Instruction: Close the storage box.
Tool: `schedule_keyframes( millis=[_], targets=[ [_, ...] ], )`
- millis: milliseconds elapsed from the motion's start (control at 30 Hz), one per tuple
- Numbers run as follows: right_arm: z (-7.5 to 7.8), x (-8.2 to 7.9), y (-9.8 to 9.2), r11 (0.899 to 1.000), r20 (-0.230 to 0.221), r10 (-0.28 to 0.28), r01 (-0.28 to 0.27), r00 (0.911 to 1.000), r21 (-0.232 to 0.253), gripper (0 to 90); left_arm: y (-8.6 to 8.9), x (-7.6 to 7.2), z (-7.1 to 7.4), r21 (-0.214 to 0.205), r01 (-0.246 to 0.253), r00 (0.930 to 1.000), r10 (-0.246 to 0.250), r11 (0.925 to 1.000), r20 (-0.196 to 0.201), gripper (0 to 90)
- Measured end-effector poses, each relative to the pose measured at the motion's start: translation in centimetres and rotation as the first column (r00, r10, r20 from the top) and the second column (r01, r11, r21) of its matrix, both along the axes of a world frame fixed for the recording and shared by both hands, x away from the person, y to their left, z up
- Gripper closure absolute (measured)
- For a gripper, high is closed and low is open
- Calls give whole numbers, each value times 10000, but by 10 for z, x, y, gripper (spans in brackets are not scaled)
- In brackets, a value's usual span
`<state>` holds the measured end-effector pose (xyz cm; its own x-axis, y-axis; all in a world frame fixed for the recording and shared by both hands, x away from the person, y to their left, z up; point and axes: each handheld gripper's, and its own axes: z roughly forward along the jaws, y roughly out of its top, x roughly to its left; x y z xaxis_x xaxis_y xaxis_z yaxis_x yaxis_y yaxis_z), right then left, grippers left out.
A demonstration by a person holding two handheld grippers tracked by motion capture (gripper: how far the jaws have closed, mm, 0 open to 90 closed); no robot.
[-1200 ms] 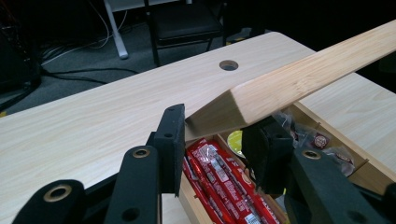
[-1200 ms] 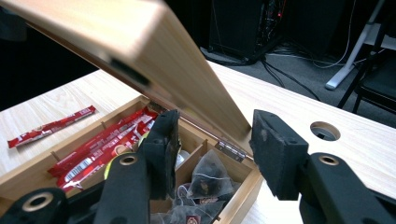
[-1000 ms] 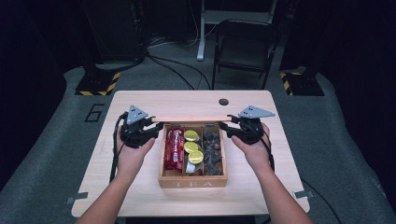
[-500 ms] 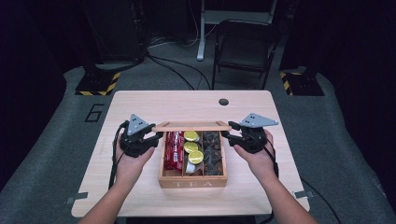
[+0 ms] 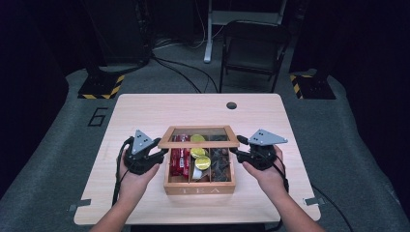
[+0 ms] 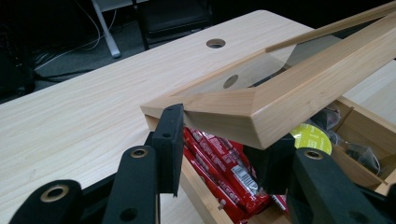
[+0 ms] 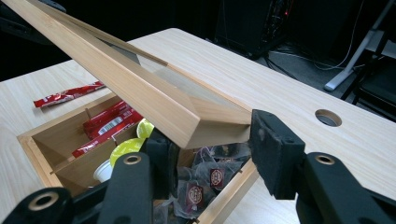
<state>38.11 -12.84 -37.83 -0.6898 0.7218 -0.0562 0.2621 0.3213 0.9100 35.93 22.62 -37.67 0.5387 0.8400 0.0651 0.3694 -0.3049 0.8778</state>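
A wooden tea box point(image 5: 199, 187) sits at the table's near middle, holding red packets point(image 5: 179, 162), yellow capsules point(image 5: 202, 162) and dark tea bags point(image 5: 221, 164). Its glass-paned wooden lid point(image 5: 198, 143) hangs tilted over the box, raised at the front. My left gripper point(image 5: 162, 152) is shut on the lid's left side, and the frame's corner point(image 6: 289, 98) lies between its pads point(image 6: 168, 140). My right gripper point(image 5: 235, 151) is shut on the lid's right side. There the frame point(image 7: 140, 88) ends between the jaws, above the tea bags point(image 7: 210, 179).
A loose red packet point(image 7: 67, 94) lies on the table beyond the box's left side. The light wooden table point(image 5: 193, 111) has a round cable hole point(image 5: 231, 105) near its far edge. A folding chair point(image 5: 251, 53) and cables stand on the floor behind.
The lid has swung down from nearly edge-on to a flatter tilt over the box. Both hands have sunk and come a little toward the near edge with it.
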Motion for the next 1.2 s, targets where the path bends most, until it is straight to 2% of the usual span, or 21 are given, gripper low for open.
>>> schedule_keyframes(
  millis=[467, 533, 567, 633, 767, 900, 1033, 1200],
  targets=[
    [-8, -6, -2, 9999, -133, 129, -129, 9998, -33, 534, 2, -7, -10, -219, -12, 10000, 10, 9998, -53, 594],
    [-9, -8, -3, 9999, -193, 158, -159, 9997, -35, 538, 3, -8, -13, -306, 0, 10000, -3, 9995, -93, 601],
    [-11, -10, -4, 9998, -242, 176, -176, 9996, -20, 545, 5, -10, -16, -497, 51, 9998, -61, 9987, -193, 602],
    [-14, -11, -6, 9996, -286, 284, -286, 9992, -76, 547, 5, -12, -20, -513, 114, 9998, -122, 9986, -148, 602],
    [-21, -16, -8, 9996, -402, 284, -287, 9988, -52, 568, 4, -16, -26, -206, 171, 9998, -173, 9996, -134, 603],
    [-27, -21, -8, 9994, -575, 329, -337, 9978, -127, 573, 4, -20, -33, -151, 192, 9997, -194, 9997, -144, 600],
    [-30, -23, -9, 9986, -545, 428, -443, 9976, -275, 573, 5, -21, -37, -116, 310, 9993, -312, 9995, -196, 596],
    [-35, -31, -10, 9987, -603, 469, -481, 9971, -193, 588, 6, -26, -40, -5, 399, 9990, -399, 9992, -213, 594]
  ],
)
